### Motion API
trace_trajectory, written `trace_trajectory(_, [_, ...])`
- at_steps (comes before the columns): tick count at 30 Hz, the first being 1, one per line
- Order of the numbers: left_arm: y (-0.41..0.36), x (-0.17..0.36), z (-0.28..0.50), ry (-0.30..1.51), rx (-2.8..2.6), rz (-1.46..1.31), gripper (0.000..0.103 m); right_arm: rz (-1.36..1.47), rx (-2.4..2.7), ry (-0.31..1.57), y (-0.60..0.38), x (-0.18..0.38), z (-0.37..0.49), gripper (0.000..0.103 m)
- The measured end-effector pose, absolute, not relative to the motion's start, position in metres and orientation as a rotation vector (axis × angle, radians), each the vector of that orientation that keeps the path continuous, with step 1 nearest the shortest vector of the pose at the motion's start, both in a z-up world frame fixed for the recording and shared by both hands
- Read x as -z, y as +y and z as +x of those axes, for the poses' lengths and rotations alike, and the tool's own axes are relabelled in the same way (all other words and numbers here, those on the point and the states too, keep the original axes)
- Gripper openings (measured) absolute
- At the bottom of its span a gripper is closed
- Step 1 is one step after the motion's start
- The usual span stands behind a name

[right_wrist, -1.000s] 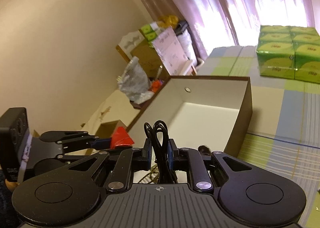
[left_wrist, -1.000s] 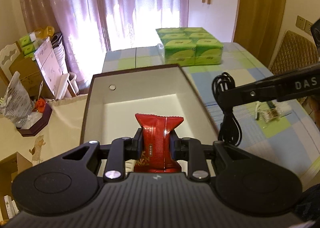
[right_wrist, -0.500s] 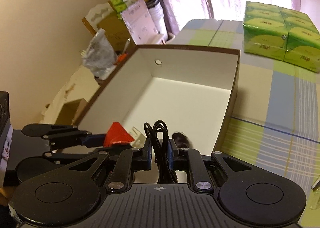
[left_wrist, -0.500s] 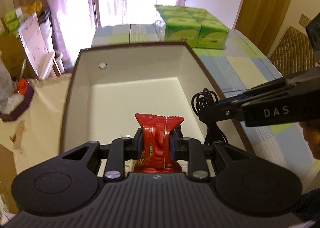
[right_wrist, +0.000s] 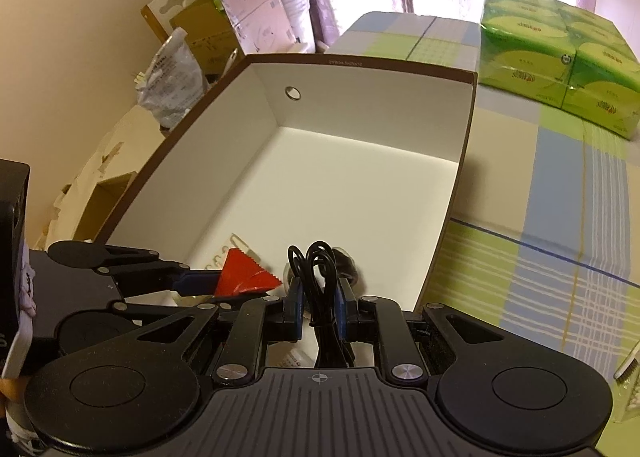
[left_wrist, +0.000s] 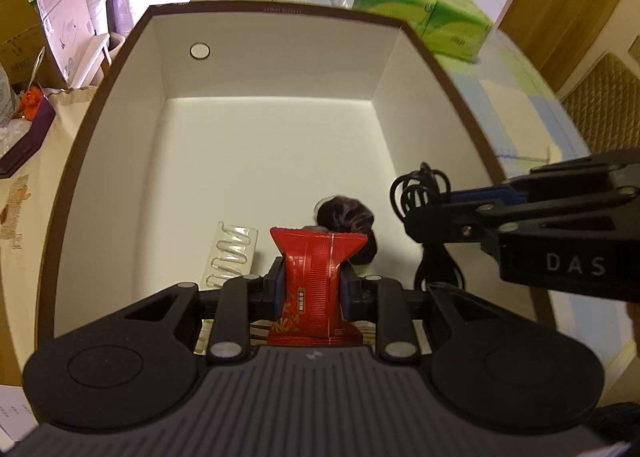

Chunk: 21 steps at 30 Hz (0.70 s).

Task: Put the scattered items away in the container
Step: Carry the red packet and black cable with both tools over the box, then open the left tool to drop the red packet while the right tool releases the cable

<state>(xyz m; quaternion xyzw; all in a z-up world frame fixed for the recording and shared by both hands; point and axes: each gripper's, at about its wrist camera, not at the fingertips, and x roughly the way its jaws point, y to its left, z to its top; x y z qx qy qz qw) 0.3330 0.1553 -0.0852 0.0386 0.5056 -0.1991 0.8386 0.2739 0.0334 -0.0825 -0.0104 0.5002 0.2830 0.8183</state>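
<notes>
**Both grippers loaded over the open box**

My left gripper [left_wrist: 313, 289] is clenched on a red foil packet [left_wrist: 316, 277], the pads pressing its sides so the crimped top fans out above my fingers. It hangs over the near end of the box [left_wrist: 276, 9], a brown-rimmed container with white walls and a white floor. My right gripper [right_wrist: 319, 305] is clamped tight on a coiled black cable [right_wrist: 316, 277], whose loops stick up between the blue pads; from the left view that gripper [left_wrist: 436, 213] reaches in from the right, over the box's right wall near its near corner, with the cable [left_wrist: 424, 193] dangling below it. In the right view my left gripper [right_wrist: 208, 283] sits just to the left with the red packet [right_wrist: 244, 277] at its tip.

On the box floor, close to the near wall, lie a clear plastic blister strip [left_wrist: 230, 253] towards the left and a dark purple round item [left_wrist: 348, 217] just behind the packet; I cannot tell what it is. The far half of the floor is bare white.

The box stands at the left edge of a checked tablecloth [right_wrist: 560, 225]. A block of green tissue packs [right_wrist: 560, 65] sits towards the cloth's far edge, beyond the box's far right corner.
</notes>
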Motion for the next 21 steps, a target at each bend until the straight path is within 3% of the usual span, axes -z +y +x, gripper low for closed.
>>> trace_trajectory(8, [0.150,0.087,0.333,1.081,0.422,0.116,0.028,-0.051,-0.585,1.078,0.039,0.083,0.274,0.018])
trace_trajectory(10, [0.150,0.084,0.333,1.075,0.421,0.122,0.033,-0.065,-0.584,1.081,0.040,0.084,0.274,0.018])
trace_trajectory(21, [0.158,0.071,0.327,1.052,0.391,0.134,0.039,-0.129,-0.609,1.084,0.045,0.083,0.271,0.018])
